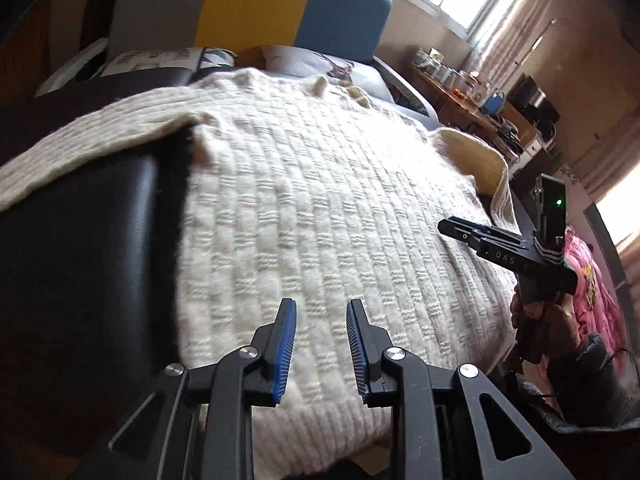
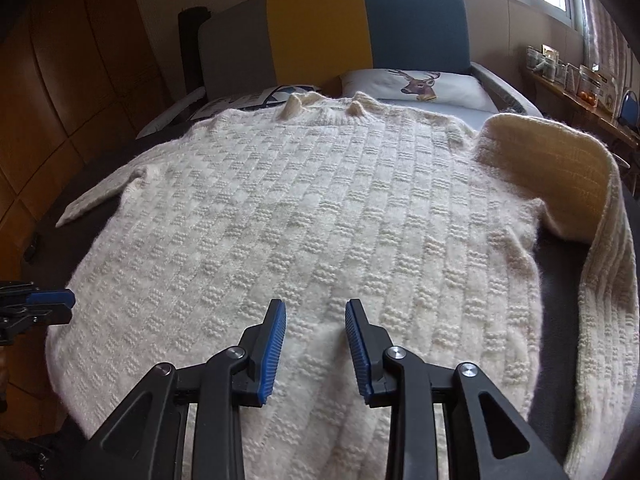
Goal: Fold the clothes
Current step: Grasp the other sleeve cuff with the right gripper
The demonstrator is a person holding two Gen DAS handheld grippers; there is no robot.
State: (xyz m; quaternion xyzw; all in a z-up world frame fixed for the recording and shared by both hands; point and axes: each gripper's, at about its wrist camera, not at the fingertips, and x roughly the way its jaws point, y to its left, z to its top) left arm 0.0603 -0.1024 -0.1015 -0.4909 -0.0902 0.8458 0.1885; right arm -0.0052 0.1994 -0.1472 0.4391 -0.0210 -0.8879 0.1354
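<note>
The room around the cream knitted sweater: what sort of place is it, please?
Most likely a home bedroom. The cream knitted sweater lies spread on a bed with a grey, yellow and blue padded headboard, a white pillow printed with a deer head lies beneath it, and a cluttered wooden side shelf stands under the window.

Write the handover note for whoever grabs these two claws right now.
Left claw: open, nothing between the pads, over the sweater's lower part.
Right claw: open, empty, over the hem, near the middle.
Cream knit sweater: spread flat on the bed, collar toward the headboard. Its left sleeve lies out to the side; its right sleeve curls up near the shoulder and trails down along the bed's edge.
Done: laid out and smoothed; no fold visible yet.
Left: bring both sleeves in, then fold the body.
</note>
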